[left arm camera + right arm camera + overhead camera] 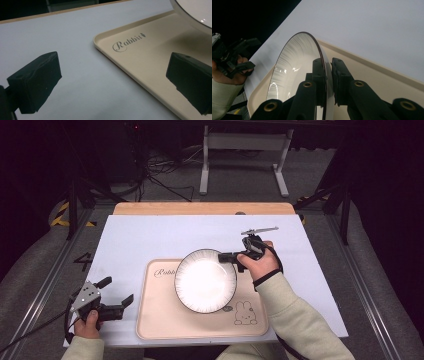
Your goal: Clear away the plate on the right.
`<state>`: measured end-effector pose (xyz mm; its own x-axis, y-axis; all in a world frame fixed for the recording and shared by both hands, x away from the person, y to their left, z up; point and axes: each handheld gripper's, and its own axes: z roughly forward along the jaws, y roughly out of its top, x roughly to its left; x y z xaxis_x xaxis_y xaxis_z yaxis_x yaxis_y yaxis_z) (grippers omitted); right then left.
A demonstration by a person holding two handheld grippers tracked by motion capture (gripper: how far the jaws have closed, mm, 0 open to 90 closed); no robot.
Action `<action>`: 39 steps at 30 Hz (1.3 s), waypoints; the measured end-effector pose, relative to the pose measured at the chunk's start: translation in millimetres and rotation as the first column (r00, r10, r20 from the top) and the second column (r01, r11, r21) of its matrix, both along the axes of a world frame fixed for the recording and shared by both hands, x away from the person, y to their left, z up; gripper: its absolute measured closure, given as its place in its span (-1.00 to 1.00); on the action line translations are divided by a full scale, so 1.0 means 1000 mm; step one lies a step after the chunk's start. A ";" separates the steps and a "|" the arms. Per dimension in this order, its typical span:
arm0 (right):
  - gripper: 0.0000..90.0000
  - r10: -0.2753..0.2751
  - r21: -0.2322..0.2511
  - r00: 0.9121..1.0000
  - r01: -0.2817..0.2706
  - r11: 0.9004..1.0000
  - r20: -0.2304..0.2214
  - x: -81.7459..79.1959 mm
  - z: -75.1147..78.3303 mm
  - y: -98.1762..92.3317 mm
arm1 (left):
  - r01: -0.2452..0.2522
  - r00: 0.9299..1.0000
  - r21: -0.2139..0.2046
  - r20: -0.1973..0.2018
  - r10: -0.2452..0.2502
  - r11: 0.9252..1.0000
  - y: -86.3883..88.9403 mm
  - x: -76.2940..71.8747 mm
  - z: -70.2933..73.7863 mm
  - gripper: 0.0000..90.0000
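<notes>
A white plate [205, 280] with a dark rim hangs tilted over the beige tray [160, 320]. My right gripper [225, 256] is shut on the plate's far right rim. In the right gripper view its jaws [328, 75] pinch the thin edge of the plate [294, 65], one pad on each face, above the tray [374, 75]. My left gripper [119, 290] stands open at the table's front left, beside the tray's left edge, with nothing between its fingers. In the left gripper view its jaws [112, 85] frame the tray corner [150, 57] with the "Rabbit" lettering, and the plate [195, 12] shows at the top right.
A white mat [150, 235] covers the wooden table [200, 208] and the tray lies on its near half. A rabbit drawing [244, 314] marks the tray's front right corner. Floor cables and a white metal stand [245, 150] lie beyond the table.
</notes>
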<state>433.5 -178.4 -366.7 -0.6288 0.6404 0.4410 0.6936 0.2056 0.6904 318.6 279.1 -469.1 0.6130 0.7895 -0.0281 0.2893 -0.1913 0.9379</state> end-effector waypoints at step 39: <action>0.81 0.041 -0.036 0.997 -0.043 0.998 -0.062 -0.002 -0.033 0.014 | 0.001 1.000 0.000 0.000 -0.001 1.000 0.000 0.000 0.000 -0.99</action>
